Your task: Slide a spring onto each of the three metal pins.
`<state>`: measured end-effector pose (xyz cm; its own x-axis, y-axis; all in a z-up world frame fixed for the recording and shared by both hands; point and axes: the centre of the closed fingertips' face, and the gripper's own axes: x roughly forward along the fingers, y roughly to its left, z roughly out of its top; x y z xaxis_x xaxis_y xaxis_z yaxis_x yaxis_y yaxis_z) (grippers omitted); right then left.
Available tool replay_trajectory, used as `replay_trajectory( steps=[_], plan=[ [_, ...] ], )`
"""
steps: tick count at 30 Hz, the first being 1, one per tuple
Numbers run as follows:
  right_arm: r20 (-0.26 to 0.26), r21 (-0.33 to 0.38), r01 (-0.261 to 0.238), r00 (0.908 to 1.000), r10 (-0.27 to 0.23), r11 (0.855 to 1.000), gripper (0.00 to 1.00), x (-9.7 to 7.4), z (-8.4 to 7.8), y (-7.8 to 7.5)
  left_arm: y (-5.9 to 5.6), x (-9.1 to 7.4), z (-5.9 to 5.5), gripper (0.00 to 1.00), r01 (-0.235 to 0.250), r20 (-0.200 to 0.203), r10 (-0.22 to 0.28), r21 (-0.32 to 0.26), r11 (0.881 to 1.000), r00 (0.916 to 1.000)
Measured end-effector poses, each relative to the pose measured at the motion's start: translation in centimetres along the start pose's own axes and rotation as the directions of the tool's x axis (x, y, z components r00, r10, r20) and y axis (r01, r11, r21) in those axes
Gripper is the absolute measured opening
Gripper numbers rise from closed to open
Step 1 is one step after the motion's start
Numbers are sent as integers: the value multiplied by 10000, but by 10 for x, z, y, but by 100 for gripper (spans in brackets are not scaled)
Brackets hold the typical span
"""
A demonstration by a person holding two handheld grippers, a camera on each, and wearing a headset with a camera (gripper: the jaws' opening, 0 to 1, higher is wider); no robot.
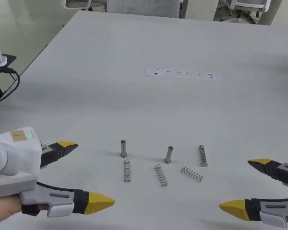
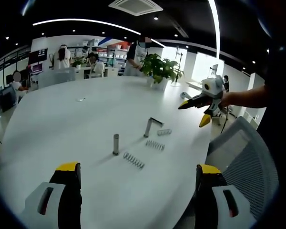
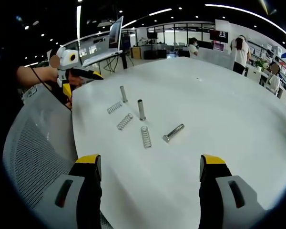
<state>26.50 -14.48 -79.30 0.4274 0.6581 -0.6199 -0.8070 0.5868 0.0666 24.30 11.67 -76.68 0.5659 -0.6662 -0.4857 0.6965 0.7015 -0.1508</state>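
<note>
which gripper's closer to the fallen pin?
Right. The right gripper is just right of the fallen pin and slightly nearer the person; the left gripper is far off to the pin's left.

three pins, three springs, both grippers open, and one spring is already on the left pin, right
Not quite: no spring is on a pin yet. The head view shows all three springs lying on the table, just in front of the pins. The rest holds: three pins, three springs, left gripper and right gripper both open.
</note>
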Motion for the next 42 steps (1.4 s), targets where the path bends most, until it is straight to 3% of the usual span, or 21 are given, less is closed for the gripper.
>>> replay_trajectory(
  steps=[14, 25, 29, 36, 42],
  plan=[
    [-10, 3, -12, 10000, 12, 10000, 84, 0, 0, 0, 0, 1, -3, 98, 14, -61, -14, 0, 10000, 10000],
    [23, 45, 10, 10000, -10, 10000, 83, -3, 1, 0, -2, 0, -3, 98, 134, 115, -133, -65, 9999, 9998],
    [34, -39, 18, 10000, -18, 10000, 83, -6, 4, 2, -1, 0, 1, 98, 245, 321, -244, -34, 9997, 9992],
    [601, 357, 163, 9980, -184, 9992, 82, -15, 18, -2, 5, -5, 22, 98, 72, 931, -66, -54, 10000, 9956],
    [837, 577, 235, 9961, -283, 9981, 81, -16, 30, -2, 6, -6, 28, 98, 4, 998, -18, 140, 9999, 9950]
  ],
)
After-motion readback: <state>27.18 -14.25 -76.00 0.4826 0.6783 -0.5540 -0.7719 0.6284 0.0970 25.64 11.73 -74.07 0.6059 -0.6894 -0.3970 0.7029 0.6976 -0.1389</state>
